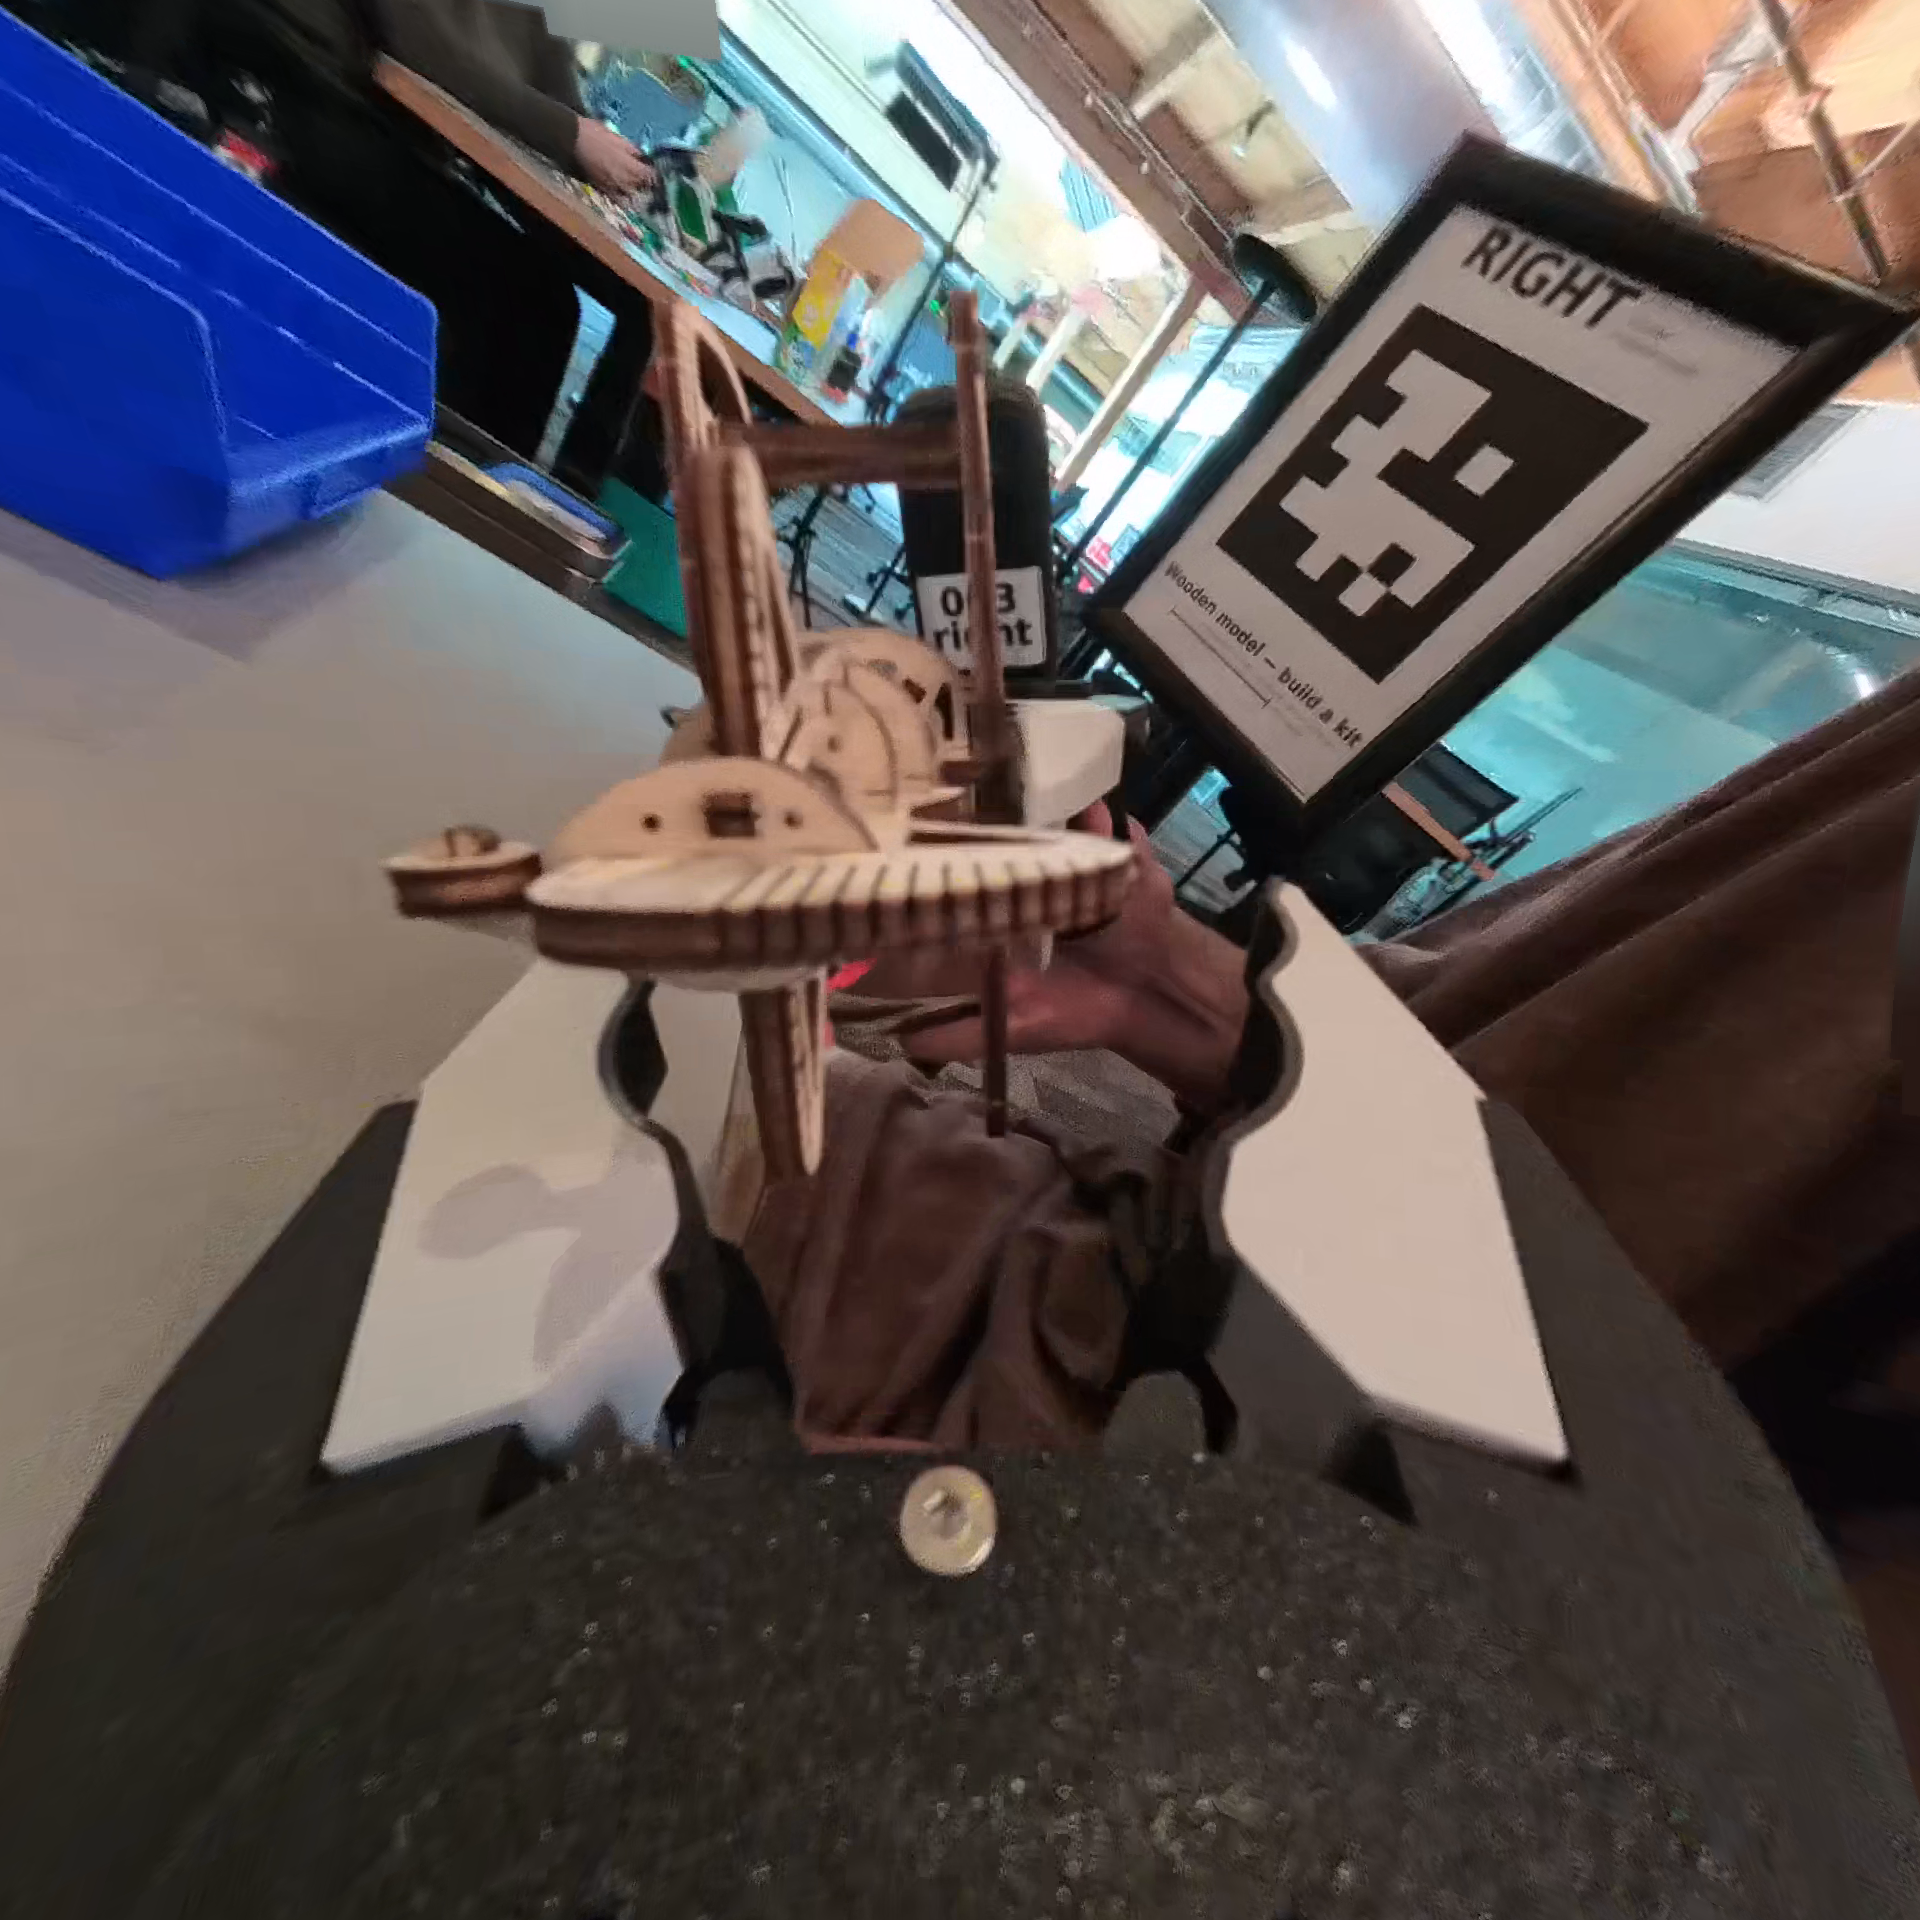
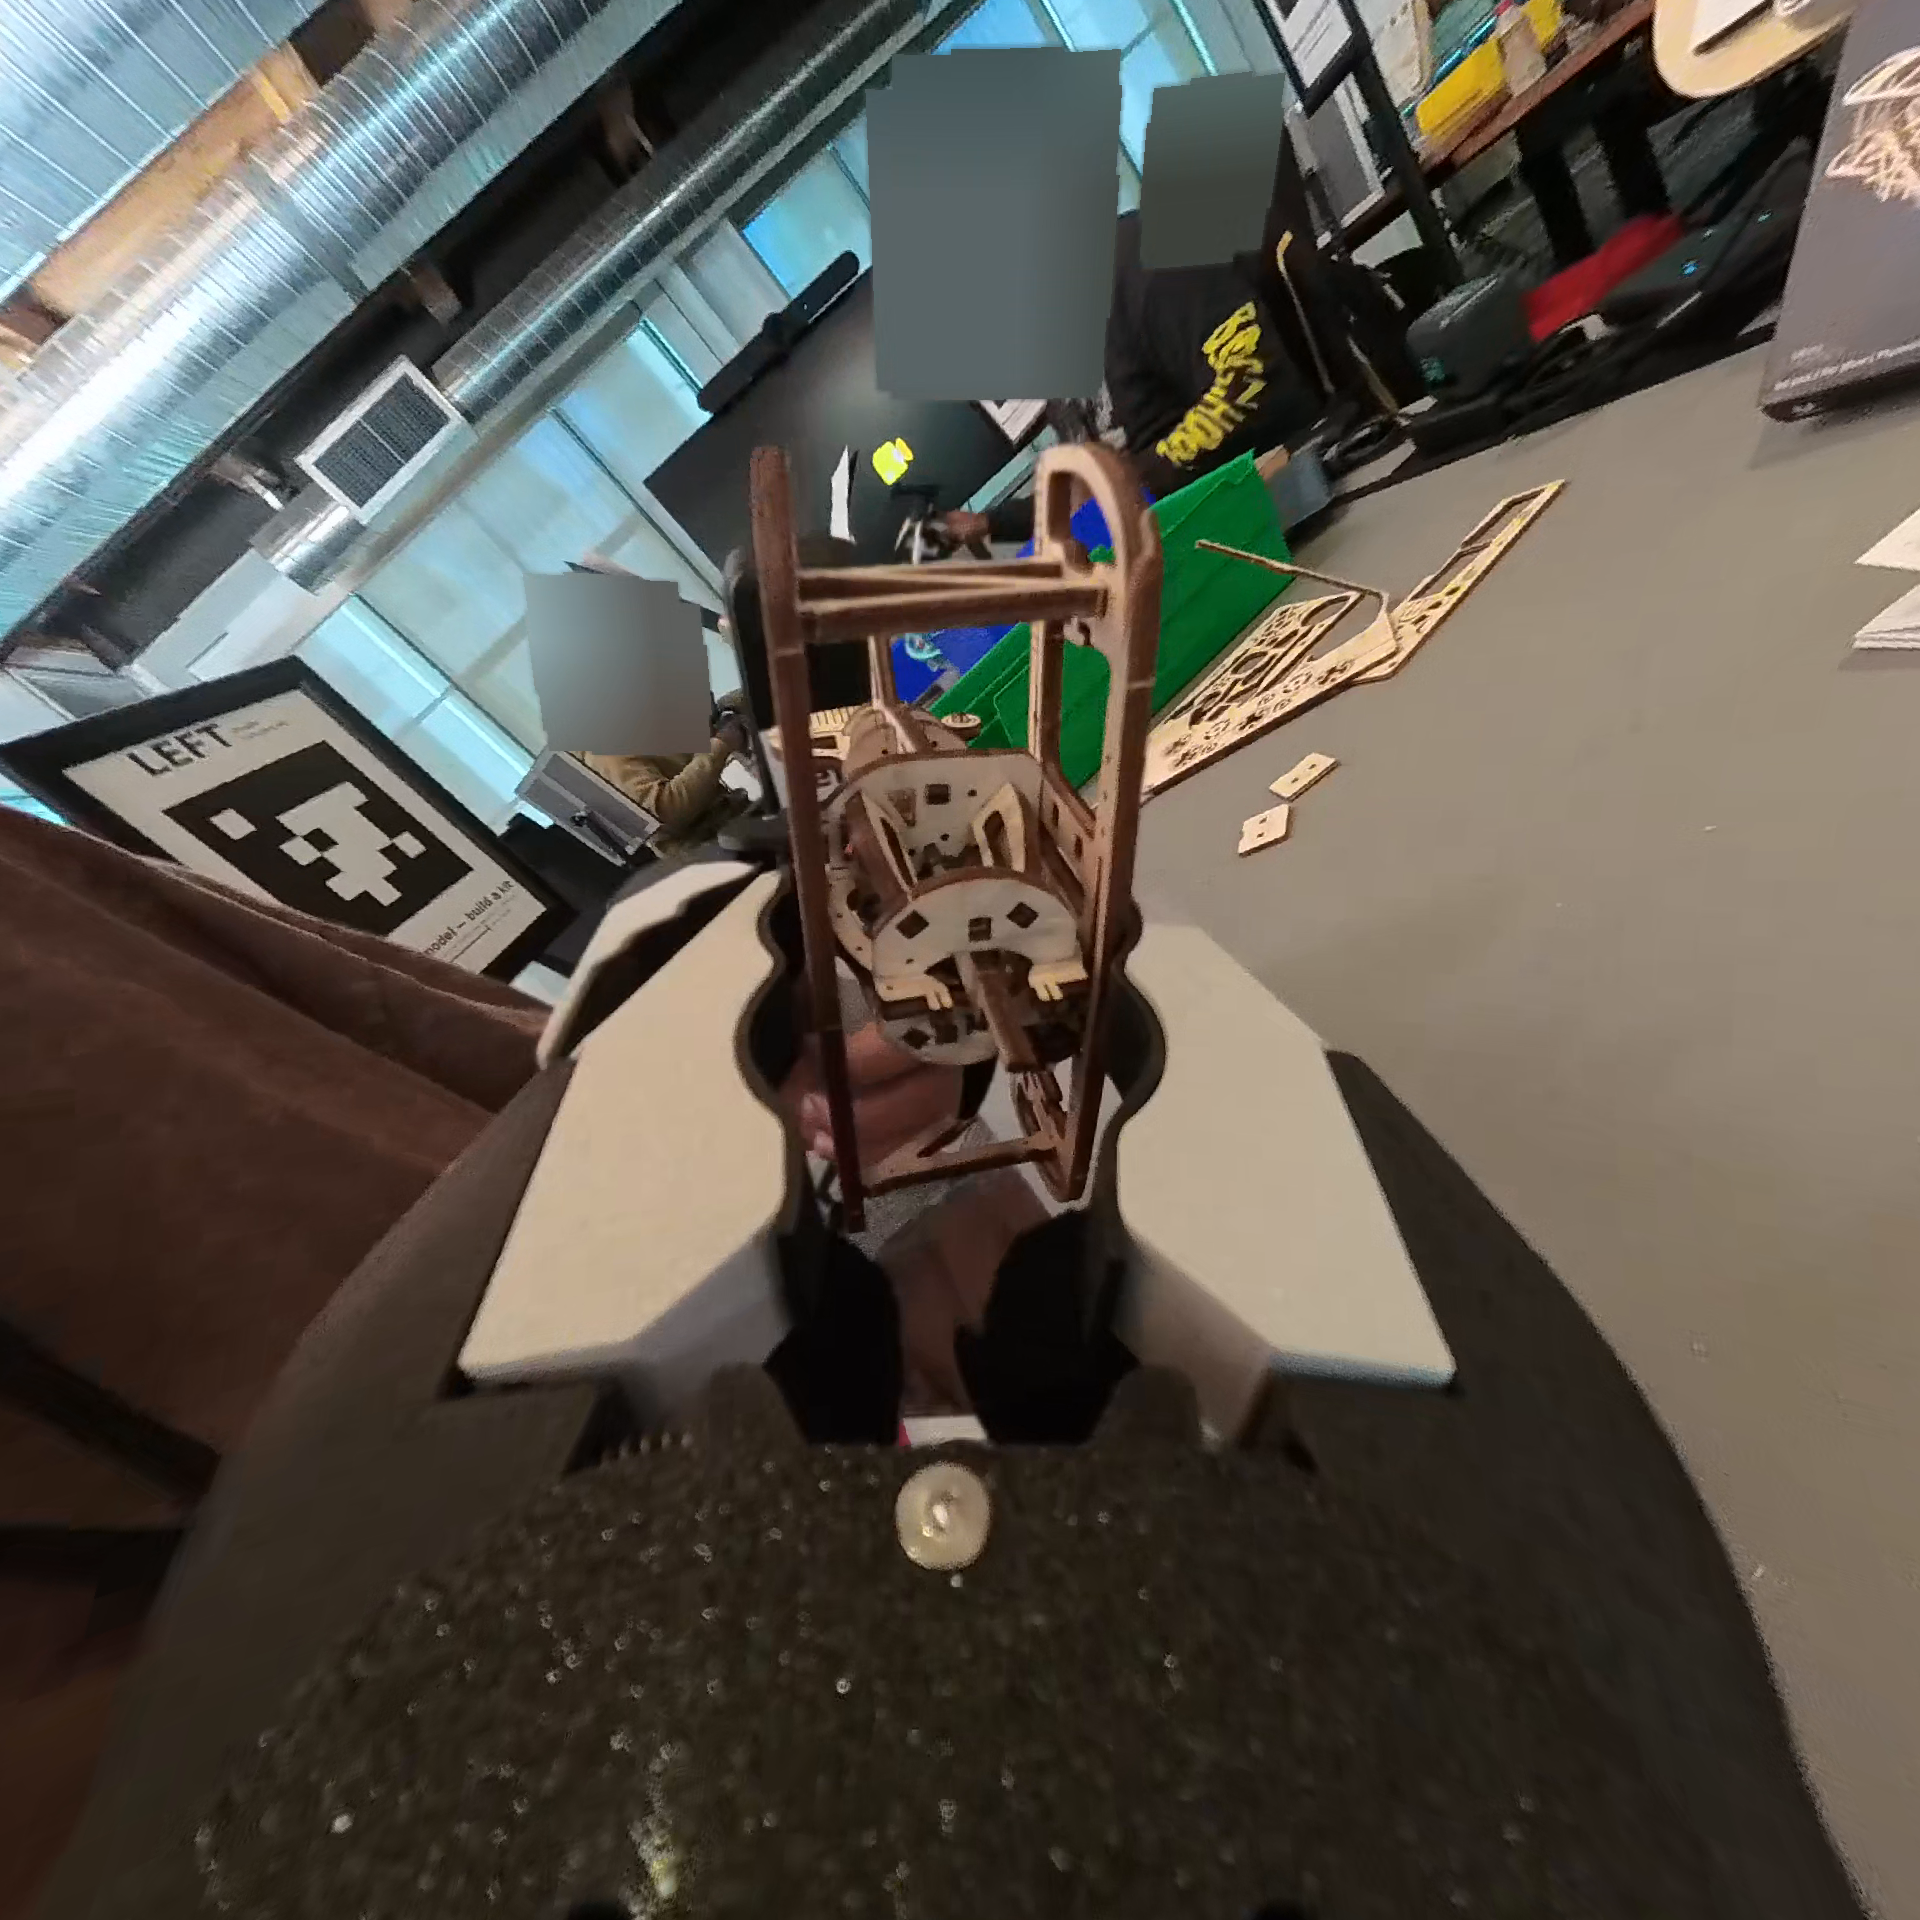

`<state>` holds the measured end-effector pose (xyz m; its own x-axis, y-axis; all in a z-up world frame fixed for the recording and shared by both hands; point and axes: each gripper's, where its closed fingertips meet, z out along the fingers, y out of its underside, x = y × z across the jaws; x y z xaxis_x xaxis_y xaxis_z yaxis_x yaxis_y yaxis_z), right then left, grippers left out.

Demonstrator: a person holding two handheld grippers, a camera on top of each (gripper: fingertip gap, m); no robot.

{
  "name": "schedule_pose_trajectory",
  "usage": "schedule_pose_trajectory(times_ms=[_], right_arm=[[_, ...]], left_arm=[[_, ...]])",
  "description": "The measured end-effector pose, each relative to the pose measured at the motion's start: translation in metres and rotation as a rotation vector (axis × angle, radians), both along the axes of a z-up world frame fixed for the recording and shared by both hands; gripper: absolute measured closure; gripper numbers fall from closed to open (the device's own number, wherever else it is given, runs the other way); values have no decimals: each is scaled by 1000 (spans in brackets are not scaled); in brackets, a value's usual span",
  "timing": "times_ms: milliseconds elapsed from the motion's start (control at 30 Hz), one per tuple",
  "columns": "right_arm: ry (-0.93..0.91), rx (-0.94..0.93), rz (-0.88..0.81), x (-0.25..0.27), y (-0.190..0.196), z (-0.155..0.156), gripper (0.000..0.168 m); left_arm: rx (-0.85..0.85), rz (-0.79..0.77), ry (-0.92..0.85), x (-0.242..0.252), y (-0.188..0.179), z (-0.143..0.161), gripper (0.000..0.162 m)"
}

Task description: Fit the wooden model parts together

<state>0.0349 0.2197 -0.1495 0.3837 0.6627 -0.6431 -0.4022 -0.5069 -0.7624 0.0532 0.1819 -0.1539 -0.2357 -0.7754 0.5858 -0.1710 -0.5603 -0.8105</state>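
Note:
A partly built wooden model (image 2: 966, 883), a tall dark-edged frame with pale gear discs inside, stands between the fingers (image 2: 1226, 1122) of my right gripper (image 2: 935, 935). The right gripper is shut on the frame's two side plates and holds it in the air. In the left wrist view the model (image 1: 831, 873) shows a toothed disc and a small knob at its left. My left gripper (image 1: 935, 966) is open, its fingers (image 1: 520, 1164) wide apart around the model's lower end. One frame leg lies close to the left finger. The right gripper's handle (image 1: 977, 499) shows behind the model.
A blue bin (image 1: 187, 343) stands at the table's far left. Framed marker signs (image 1: 1455, 488) (image 2: 301, 821) stand nearby. Punched wooden sheets (image 2: 1340, 644), two loose small pieces (image 2: 1283, 800) and a green bin (image 2: 1143, 613) lie on the grey table (image 2: 1558, 987). A brown sleeve (image 1: 1662, 987) is close by. Less than 4 cm separates the two grippers' tips.

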Motion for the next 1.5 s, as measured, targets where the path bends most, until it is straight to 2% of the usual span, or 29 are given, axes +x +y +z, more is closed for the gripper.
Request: schedule_pose_trajectory(times_ms=[100, 167, 733, 900, 1000, 1167, 1233, 1300, 1367, 1433, 1467, 1500], right_arm=[[-110, 25, 19, -13, -3, -7, 113], [-123, 23, 32, -17, -4, -9, 114], [-98, -26, 32, -12, -2, -10, 117], [-107, -41, 84, -9, -2, -13, 115], [7, -76, 103, -8, -1, -8, 115], [49, -67, 104, -6, -2, -7, 116], [74, -70, 91, -5, -1, -7, 114], [115, -71, 53, 4, 3, -2, 105], [62, -41, -19, 19, 8, -1, 105], [-103, 13, -105, 31, 10, -6, 108], [-200, 33, -146, 35, 12, -10, 113], [-310, 47, -189, 38, 13, -17, 126]], left_arm=[[-80, -2, -4, 5, 0, 0, 57], [-97, 41, 7, 4, 8, -4, 77], [-146, 38, 7, 7, 8, -4, 87], [-181, 13, 32, 9, 10, -10, 82], [-239, -7, 2, 4, 12, -9, 88], [-151, -26, 29, 1, 8, -12, 111], [-138, -20, 46, 1, 8, -14, 112], [-123, -6, 70, 0, 9, -17, 112], [-141, 25, 77, -1, 16, -18, 112], [-90, 107, 164, -2, 29, -34, 112], [-49, 154, 234, -4, 36, -46, 112], [-31, 193, 290, -5, 43, -56, 112]])
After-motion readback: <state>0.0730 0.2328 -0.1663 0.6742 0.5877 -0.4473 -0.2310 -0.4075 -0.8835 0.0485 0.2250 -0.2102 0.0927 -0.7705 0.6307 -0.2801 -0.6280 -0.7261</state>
